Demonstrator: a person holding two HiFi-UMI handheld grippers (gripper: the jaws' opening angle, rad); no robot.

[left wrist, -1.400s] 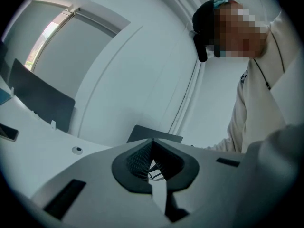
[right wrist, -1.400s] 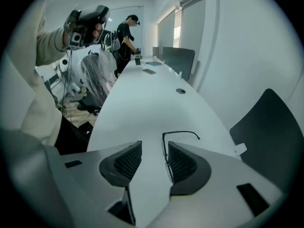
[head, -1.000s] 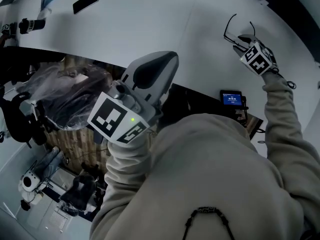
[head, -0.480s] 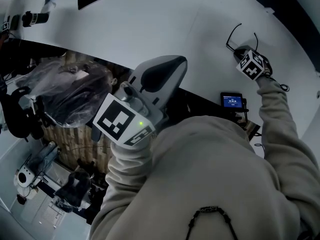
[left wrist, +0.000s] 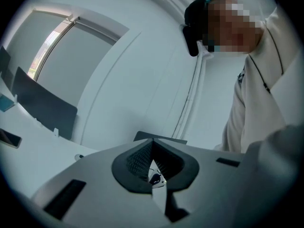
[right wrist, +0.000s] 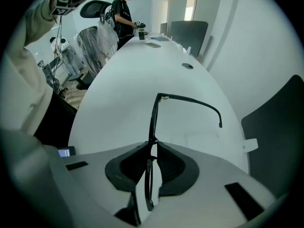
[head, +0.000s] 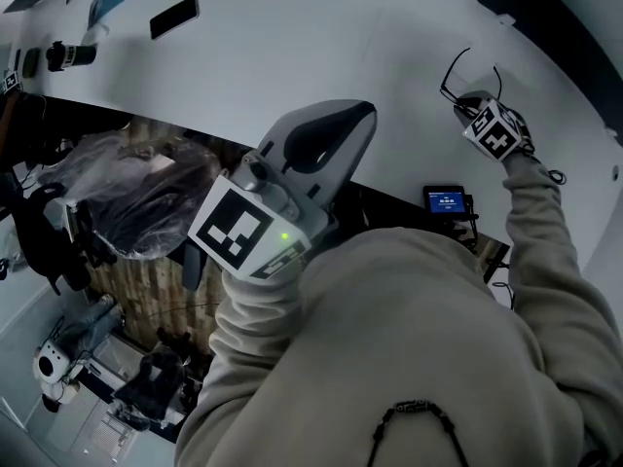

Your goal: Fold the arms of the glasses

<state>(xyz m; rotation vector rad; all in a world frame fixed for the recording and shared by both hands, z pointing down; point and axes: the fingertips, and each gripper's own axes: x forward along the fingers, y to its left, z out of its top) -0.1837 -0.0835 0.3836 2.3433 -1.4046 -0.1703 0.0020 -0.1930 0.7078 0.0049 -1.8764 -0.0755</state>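
Right claw, from the head view, sits far out at the upper right of the white tabletop. It is clamped on the glasses. A second ago its jaws stood wide around them, and the glasses have hardly shifted since. The left claw hangs mid-picture over the tabletop's near edge, jaws together, and has lifted a little since then. A phone lies well apart, near the far left of the tabletop.

From the left gripper view, the left claw faces a pale wall. Its dark pads are pressed together with nothing held. A beige sleeve fills the right side.

From the right gripper view, the right claw points down at the tabletop. Its pads press on the black frame of the glasses, which stands edge-on between them. One arm of the glasses is unfolded and runs from the far hinge, curving off to the right. A grey chair stands beside the tabletop at the right, and a person stands at its far end.
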